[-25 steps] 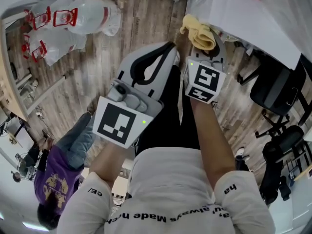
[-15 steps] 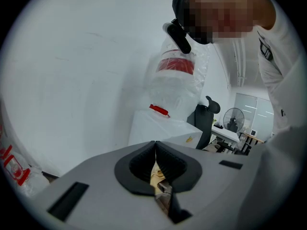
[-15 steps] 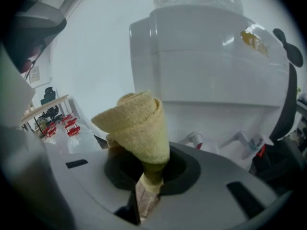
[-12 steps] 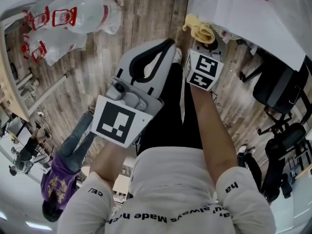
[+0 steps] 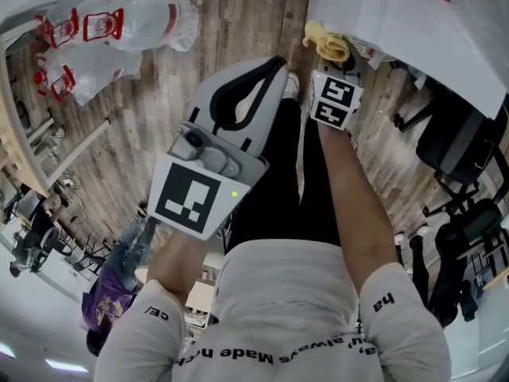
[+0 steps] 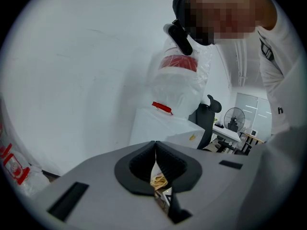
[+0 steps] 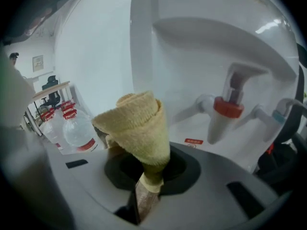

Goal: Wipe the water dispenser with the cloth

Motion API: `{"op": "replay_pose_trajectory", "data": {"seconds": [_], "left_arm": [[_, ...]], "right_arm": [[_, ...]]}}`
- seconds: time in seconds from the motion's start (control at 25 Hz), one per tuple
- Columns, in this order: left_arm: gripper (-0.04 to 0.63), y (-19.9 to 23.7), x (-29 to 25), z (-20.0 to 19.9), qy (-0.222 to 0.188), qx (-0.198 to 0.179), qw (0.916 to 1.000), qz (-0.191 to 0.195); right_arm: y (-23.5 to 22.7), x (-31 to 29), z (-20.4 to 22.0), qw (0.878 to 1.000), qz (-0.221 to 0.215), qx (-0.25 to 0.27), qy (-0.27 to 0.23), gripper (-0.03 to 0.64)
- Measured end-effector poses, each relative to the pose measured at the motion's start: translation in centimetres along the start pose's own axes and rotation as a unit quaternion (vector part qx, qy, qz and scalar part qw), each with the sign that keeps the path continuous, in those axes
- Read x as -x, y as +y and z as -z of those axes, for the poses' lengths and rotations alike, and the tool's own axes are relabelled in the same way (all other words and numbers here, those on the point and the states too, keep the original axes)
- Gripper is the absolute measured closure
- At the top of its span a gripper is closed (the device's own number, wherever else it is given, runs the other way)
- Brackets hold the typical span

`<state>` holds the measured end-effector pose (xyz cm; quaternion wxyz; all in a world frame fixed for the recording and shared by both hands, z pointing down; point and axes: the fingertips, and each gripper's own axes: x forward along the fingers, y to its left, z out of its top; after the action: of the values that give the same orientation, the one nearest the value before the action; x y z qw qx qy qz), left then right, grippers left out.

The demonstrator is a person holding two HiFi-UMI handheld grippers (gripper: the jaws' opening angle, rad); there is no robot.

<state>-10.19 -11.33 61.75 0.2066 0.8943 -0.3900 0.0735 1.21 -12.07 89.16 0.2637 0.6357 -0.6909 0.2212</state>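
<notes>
At 1 o'clock, the right tongs [image 5: 334, 60] clamp the cloth [image 5: 326, 40], wad protruding forward to contact the water dispenser [image 7: 192, 56]; left tongs [image 6: 155, 150] hang closed, empty.

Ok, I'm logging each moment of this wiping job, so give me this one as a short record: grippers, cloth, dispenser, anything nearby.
left gripper: jaws together, nothing between them
right gripper: shut on the cloth
cloth: yellow, bunched, sticking up from the jaws
water dispenser: white, directly ahead of the cloth; contact cannot be told
red tap: right of the cloth, untouched
water bottles: left of the dispenser
</notes>
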Motion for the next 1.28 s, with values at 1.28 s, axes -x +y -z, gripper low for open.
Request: {"op": "replay_pose_trajectory", "data": {"seconds": [1.28], "left_arm": [[0.575,-1.4,4.1,-0.3,0.001,0.000,0.9999,-0.017]], "right_arm": [[-1.8,8.0,2.5,0.991,-0.095,0.081,0.037,0.551]]}}
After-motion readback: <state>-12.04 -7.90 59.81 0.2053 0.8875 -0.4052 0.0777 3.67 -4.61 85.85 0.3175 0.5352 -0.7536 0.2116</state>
